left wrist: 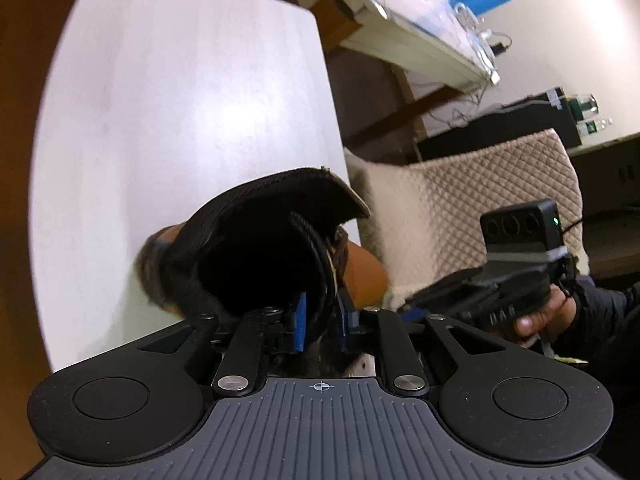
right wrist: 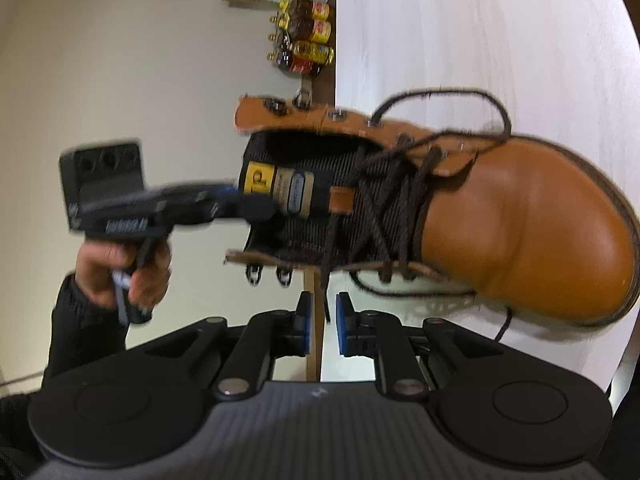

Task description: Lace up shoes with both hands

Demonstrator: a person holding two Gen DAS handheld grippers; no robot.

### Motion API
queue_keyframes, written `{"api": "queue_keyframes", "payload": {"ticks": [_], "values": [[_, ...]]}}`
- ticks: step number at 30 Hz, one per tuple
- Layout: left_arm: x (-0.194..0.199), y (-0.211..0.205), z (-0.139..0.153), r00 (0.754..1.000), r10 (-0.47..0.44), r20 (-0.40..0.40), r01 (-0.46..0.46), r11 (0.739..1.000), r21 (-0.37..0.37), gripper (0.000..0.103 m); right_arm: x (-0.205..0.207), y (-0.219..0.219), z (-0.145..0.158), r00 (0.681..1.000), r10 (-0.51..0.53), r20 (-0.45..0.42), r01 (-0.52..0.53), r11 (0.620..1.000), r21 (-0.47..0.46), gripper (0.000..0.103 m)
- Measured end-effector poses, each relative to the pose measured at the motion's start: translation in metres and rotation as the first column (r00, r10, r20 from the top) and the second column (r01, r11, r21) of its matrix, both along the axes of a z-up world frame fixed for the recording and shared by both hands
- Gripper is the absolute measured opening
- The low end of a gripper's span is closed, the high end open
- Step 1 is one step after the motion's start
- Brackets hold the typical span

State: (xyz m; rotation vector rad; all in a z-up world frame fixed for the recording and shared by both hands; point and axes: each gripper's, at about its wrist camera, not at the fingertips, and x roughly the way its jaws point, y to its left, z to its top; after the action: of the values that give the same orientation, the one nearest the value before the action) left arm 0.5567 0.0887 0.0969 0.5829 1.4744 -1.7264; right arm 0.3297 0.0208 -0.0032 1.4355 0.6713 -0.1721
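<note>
Boot point(right wrist: 500, 216) lies on its side at the white table's point(right wrist: 480, 40) edge, toe inward, opening facing both tools for access. Lower eyelets are crossed; 2 hooks per flap are bare. Left gripper point(left wrist: 322, 322): jaws part open around the black tongue point(left wrist: 256, 232), contact unclear. Right gripper point(right wrist: 321, 324): jaws apart, dark lace point(right wrist: 326, 280) end hanging between, not pinched.

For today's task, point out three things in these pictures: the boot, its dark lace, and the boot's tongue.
boot point(right wrist: 532, 224): right wrist view, on the tan toe cap.
dark lace point(right wrist: 444, 94): right wrist view, on the loose loop.
tongue point(left wrist: 256, 216): left wrist view, on its black padding.
</note>
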Motion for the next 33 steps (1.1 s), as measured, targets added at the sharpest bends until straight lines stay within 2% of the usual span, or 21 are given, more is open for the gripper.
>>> {"api": "queue_keyframes", "payload": {"ticks": [5,7,9,12,17,20,23,24,25,27,29,31,33], "values": [[0.004,0.042,0.020,0.997,0.075,-0.003,-0.075,0.996,-0.050,0.016,0.016,0.000,-0.003,0.999,0.049,-0.016,-0.049,0.998,-0.037,0.018],[0.002,0.056,0.026,0.996,0.085,0.002,-0.085,0.995,-0.056,0.016,0.021,0.004,-0.003,0.996,0.080,-0.026,-0.082,0.995,-0.050,0.004],[-0.004,0.068,0.028,0.996,0.088,0.003,-0.088,0.995,-0.051,0.019,0.023,0.011,-0.003,0.993,0.121,-0.009,-0.122,0.992,-0.036,0.003],[-0.016,0.081,0.019,0.997,0.075,0.003,-0.075,0.997,-0.018,0.023,0.029,0.033,-0.003,0.974,0.224,0.032,-0.224,0.974,0.016,0.003],[-0.039,0.081,-0.013,0.999,0.045,-0.002,-0.044,0.998,0.042,0.026,0.042,0.068,-0.005,0.927,0.369,0.073,-0.374,0.926,0.061,0.003],[-0.052,0.074,-0.027,1.000,0.022,-0.001,-0.022,0.999,0.041,0.026,0.048,0.082,-0.003,0.898,0.429,0.099,-0.436,0.898,0.067,0.003],[-0.064,0.073,-0.036,0.999,-0.018,0.033,0.016,0.999,0.043,0.021,0.057,0.107,0.003,0.843,0.516,0.155,-0.529,0.846,0.065,0.003],[-0.068,0.076,-0.037,0.998,-0.032,0.059,0.030,0.999,0.037,0.002,0.058,0.113,0.005,0.830,0.534,0.163,-0.549,0.834,0.064,0.003],[-0.070,0.081,-0.037,0.996,-0.043,0.084,0.041,0.999,0.031,0.002,0.056,0.119,0.007,0.819,0.551,0.163,-0.565,0.823,0.059,0.003],[-0.073,0.093,-0.036,0.990,-0.055,0.128,0.051,0.998,0.033,0.002,0.056,0.128,0.007,0.818,0.557,0.146,-0.569,0.820,0.057,0.003],[-0.072,0.111,-0.035,0.979,-0.058,0.194,0.050,0.998,0.048,0.002,0.053,0.125,0.006,0.831,0.543,0.120,-0.551,0.833,0.044,0.003],[-0.067,0.132,-0.037,0.960,-0.066,0.273,0.046,0.996,0.077,0.002,0.043,0.117,0.008,0.872,0.486,0.054,-0.487,0.873,0.012,0.006],[-0.061,0.147,-0.041,0.932,-0.073,0.355,0.041,0.995,0.096,0.002,0.033,0.104,0.005,0.899,0.438,-0.002,-0.438,0.899,-0.016,0.006]]}}
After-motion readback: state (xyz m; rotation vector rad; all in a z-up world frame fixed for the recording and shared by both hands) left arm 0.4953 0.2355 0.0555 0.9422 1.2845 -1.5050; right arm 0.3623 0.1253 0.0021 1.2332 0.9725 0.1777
